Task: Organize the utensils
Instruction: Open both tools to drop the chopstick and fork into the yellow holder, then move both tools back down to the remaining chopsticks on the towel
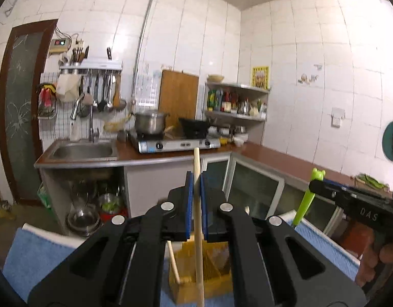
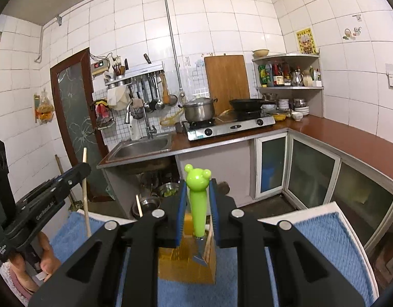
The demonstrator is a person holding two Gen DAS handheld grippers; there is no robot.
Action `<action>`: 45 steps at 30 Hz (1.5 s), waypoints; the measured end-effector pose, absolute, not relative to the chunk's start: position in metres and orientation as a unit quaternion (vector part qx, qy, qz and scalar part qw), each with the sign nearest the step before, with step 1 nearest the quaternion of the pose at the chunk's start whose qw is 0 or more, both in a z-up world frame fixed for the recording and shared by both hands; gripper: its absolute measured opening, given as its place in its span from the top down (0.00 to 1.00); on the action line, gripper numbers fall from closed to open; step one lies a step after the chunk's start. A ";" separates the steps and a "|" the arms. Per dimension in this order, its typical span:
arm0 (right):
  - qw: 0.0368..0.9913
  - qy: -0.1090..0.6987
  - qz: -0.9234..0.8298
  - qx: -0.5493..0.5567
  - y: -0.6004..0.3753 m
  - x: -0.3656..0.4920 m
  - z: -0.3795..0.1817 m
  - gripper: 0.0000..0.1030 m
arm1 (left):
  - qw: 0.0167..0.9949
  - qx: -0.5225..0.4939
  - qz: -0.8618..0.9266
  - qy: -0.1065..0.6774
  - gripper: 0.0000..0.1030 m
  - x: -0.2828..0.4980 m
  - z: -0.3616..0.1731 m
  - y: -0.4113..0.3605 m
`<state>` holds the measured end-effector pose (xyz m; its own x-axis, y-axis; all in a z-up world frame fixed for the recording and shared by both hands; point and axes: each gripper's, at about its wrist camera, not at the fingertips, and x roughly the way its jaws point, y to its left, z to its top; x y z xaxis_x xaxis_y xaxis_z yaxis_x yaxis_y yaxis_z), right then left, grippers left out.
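My left gripper (image 1: 196, 186) is shut on a long wooden stick-like utensil (image 1: 198, 220), held upright above a yellow wooden utensil holder (image 1: 196, 278). A second wooden stick (image 1: 173, 262) leans in the holder. My right gripper (image 2: 198, 199) is shut on a utensil with a green bear-shaped handle (image 2: 197, 202); its metal blade end (image 2: 200, 252) points down into the holder (image 2: 186, 263). The right gripper (image 1: 355, 199) and green handle (image 1: 306, 199) show at the right of the left wrist view. The left gripper (image 2: 50, 199) and its stick (image 2: 85, 192) show at the left of the right wrist view.
The holder stands on a blue towel (image 2: 321, 240) over a white table. Behind are a kitchen counter (image 2: 349, 138), a sink (image 2: 142, 145), a gas stove (image 2: 232, 125) with a pot and a wok, a corner shelf of bottles, and floor-level bowls under the sink.
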<state>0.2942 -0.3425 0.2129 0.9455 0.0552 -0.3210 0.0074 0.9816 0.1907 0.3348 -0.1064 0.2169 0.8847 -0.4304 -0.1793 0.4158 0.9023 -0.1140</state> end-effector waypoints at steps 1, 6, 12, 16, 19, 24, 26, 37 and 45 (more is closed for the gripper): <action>0.982 0.164 0.012 0.096 -0.342 0.301 0.213 0.82 | 0.972 -0.040 -0.214 0.090 0.96 0.340 0.218 -0.108; 0.980 0.171 0.012 0.098 -0.341 0.324 0.199 0.83 | 0.983 -0.034 -0.177 0.034 0.96 0.365 0.216 -0.122; 0.975 0.197 0.012 0.103 -0.345 0.353 0.169 0.83 | 0.982 -0.042 -0.181 0.043 0.96 0.395 0.186 -0.135; 0.970 0.219 0.013 0.108 -0.346 0.364 0.147 0.83 | 0.980 -0.029 -0.185 0.066 0.96 0.404 0.159 -0.139; 0.966 0.238 0.015 0.103 -0.343 0.369 0.131 0.83 | 0.979 -0.029 -0.186 0.080 0.96 0.407 0.142 -0.138; 0.958 0.268 0.015 0.104 -0.344 0.377 0.104 0.83 | 0.976 -0.017 -0.189 0.105 0.96 0.409 0.122 -0.137; 0.953 0.281 0.019 0.110 -0.345 0.381 0.093 0.83 | 0.973 -0.006 -0.193 0.126 0.96 0.410 0.114 -0.139; 0.949 0.287 0.035 0.124 -0.348 0.382 0.078 0.76 | 0.954 -0.016 -0.188 0.235 0.91 0.411 0.091 -0.116; 0.954 0.270 0.013 0.129 -0.360 0.338 0.094 0.45 | 0.955 -0.030 -0.163 0.245 0.16 0.356 0.114 -0.070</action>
<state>0.3384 -0.3604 0.0944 0.8534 0.0943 -0.5127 0.0454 0.9663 0.2533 0.3564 -0.0705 0.1139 0.8269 -0.3258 -0.4583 0.2963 0.9452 -0.1372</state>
